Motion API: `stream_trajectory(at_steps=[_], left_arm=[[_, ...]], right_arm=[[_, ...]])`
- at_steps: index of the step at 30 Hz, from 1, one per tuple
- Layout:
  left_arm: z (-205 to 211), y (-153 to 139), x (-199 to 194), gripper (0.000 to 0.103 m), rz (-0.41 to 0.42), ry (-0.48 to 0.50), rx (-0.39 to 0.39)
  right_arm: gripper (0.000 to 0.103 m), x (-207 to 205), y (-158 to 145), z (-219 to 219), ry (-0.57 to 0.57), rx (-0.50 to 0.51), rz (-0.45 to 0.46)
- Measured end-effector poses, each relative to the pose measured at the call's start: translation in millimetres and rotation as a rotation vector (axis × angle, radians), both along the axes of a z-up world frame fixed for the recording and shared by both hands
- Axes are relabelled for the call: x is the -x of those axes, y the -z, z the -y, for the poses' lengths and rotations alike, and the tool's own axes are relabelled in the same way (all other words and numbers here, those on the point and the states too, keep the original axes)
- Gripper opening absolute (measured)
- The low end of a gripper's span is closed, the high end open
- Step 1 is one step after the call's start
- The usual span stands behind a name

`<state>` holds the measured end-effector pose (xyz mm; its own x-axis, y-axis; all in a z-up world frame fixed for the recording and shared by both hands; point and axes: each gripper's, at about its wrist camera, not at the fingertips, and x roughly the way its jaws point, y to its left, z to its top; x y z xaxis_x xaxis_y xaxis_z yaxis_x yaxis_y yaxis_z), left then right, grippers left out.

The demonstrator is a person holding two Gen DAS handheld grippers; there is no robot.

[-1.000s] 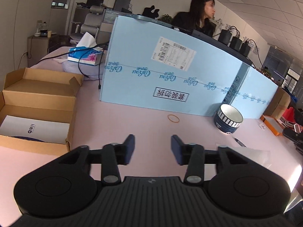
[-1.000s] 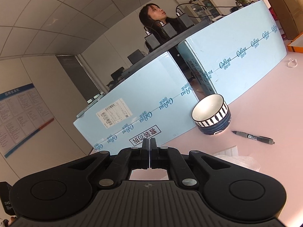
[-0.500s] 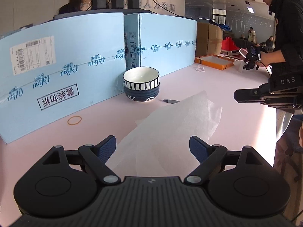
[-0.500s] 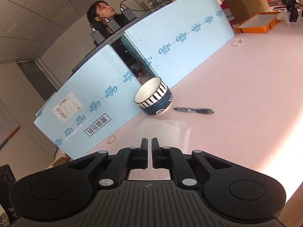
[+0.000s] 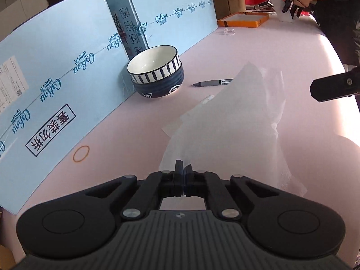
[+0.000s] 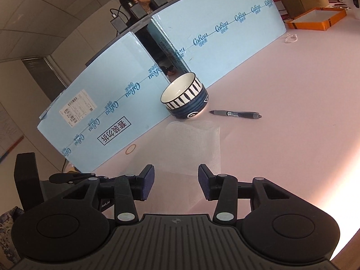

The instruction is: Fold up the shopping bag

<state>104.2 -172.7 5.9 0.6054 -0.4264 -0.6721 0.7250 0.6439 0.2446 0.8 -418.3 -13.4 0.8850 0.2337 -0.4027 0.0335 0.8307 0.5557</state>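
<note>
Left wrist view: your left gripper (image 5: 184, 172) has its jaws pressed together, pinching the near edge of the bag (image 5: 234, 121), which drapes away toward 1 o'clock over the pink table (image 5: 292, 51). Bowl (image 5: 157, 72) sits at 11 o'clock, pen (image 5: 213, 82) just right of it. Right wrist view: your right gripper (image 6: 176, 183) has jaws spread, hovering over the bag's (image 6: 193, 144) near end.

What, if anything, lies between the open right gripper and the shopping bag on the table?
Nothing visible. The right gripper has its jaws open directly over the near edge of the white shopping bag; the bowl and pen lie beyond it.
</note>
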Motion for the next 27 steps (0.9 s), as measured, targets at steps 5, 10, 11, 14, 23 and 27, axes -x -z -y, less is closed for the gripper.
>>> stream_trajectory(at_steps=[5,10,11,14,23,27], left_arm=[[-23,-24,-5,0.0,-0.022,-0.069,0.094],[-42,-46,-11,0.0,-0.024,-0.128,0.162],[-44,-48,-11,0.0,-0.018,-0.139,0.164],[-53,-46,-13,0.0,-0.02,-0.182,0.161],[-92,-53,-9,0.001,0.022,-0.301,0.139],[-133,-61,-6,0.002,0.067,-0.423,0.096]], right_arm=[[0.046,-27,2,-18,-0.097,0.029,-0.007],[0.046,-59,10,-43,-0.195,0.092,-0.04],[0.045,-65,12,-48,-0.214,0.105,-0.047],[0.005,-74,15,-60,-0.259,0.124,-0.06],[0.001,-55,-1,-56,-0.207,0.164,-0.021],[0.001,-43,-17,-38,-0.156,0.193,0.0]])
